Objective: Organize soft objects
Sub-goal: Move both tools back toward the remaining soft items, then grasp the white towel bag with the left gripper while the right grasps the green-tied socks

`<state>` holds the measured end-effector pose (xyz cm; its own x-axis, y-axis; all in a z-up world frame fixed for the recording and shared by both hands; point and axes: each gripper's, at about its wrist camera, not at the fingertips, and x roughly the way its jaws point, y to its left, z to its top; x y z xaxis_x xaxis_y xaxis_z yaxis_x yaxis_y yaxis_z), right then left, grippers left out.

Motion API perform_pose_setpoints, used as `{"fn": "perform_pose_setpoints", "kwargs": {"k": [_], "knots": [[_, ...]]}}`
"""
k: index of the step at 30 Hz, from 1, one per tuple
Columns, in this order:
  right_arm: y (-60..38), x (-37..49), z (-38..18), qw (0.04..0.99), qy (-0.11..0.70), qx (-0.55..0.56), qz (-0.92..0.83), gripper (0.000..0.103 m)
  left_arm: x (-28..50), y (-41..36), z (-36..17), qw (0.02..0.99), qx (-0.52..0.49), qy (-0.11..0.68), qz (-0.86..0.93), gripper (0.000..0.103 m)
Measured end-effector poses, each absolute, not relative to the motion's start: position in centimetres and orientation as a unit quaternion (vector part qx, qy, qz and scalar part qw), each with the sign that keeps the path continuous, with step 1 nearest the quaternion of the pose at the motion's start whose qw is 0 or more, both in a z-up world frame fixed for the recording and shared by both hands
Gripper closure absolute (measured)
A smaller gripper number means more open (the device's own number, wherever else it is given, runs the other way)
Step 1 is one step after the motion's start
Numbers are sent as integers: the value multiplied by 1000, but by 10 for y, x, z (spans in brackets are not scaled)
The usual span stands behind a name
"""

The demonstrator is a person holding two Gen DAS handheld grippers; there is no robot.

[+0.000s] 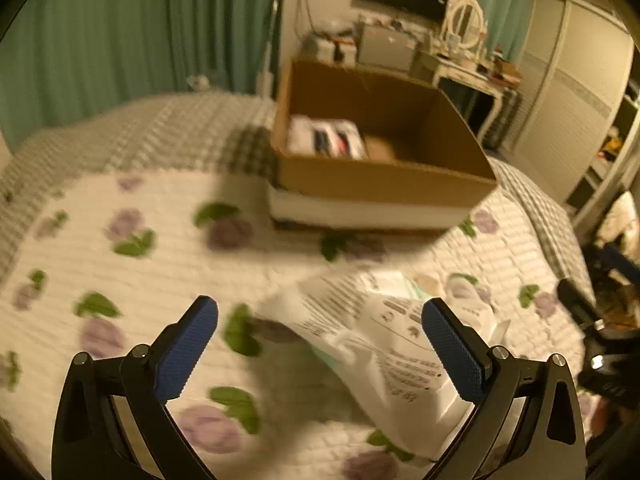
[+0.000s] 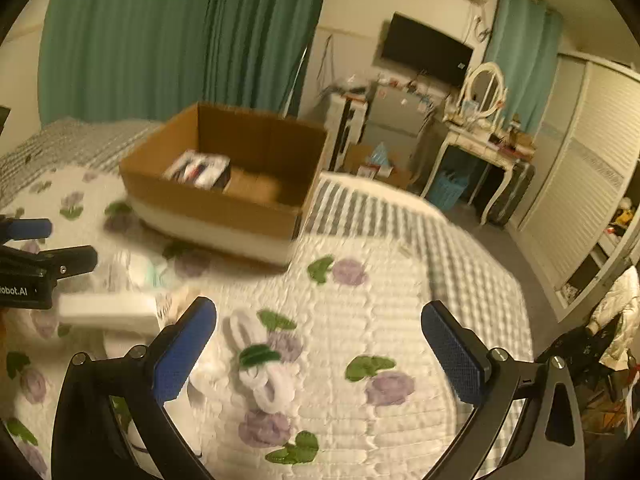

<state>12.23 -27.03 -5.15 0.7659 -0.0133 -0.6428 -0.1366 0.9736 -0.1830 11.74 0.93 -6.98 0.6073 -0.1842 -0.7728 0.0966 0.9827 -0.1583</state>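
A white plastic package with printed text (image 1: 384, 344) lies on the flowered quilt (image 1: 168, 264), between and just ahead of my open left gripper (image 1: 320, 316), nearer its right finger. A cardboard box (image 1: 376, 128) stands on the bed beyond, with a white printed pack (image 1: 326, 138) inside. In the right wrist view my open, empty right gripper (image 2: 318, 320) hovers over a white fluffy item (image 2: 260, 364) on the quilt (image 2: 400, 300). The box (image 2: 224, 176) is to the upper left. The left gripper (image 2: 44, 268) shows at the left edge, over the white package (image 2: 116, 312).
Green curtains (image 2: 160, 40) hang behind the bed. A dressing table with a mirror (image 2: 480, 120), a wall TV (image 2: 426, 50), a cluttered cabinet (image 2: 384, 120) and a white wardrobe (image 2: 580, 160) stand past the bed's right edge. Checked bedding (image 1: 160, 136) lies under the quilt.
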Motion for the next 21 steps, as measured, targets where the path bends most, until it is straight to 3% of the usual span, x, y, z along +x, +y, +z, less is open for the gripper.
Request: {"fn": "perform_pose_setpoints", "kwargs": {"k": [7,17,18,20,21], "knots": [[-259,141,-107,900,413,-129,57,0,133,4,-101,874,-76,471,-94,0],[-259,165,-152,877,457,-146,37,0,158,3,-129,870,-88,477,-88,1],[-259,166,-154,876,459,-143,37,0,158,3,-130,869,-92,478,-91,3],[-259,168,-157,874,464,-141,41,0,157,2,-128,865,-97,481,-104,18],[-257,169,-159,872,466,-142,43,1,156,1,-127,866,-95,479,-106,20]]}}
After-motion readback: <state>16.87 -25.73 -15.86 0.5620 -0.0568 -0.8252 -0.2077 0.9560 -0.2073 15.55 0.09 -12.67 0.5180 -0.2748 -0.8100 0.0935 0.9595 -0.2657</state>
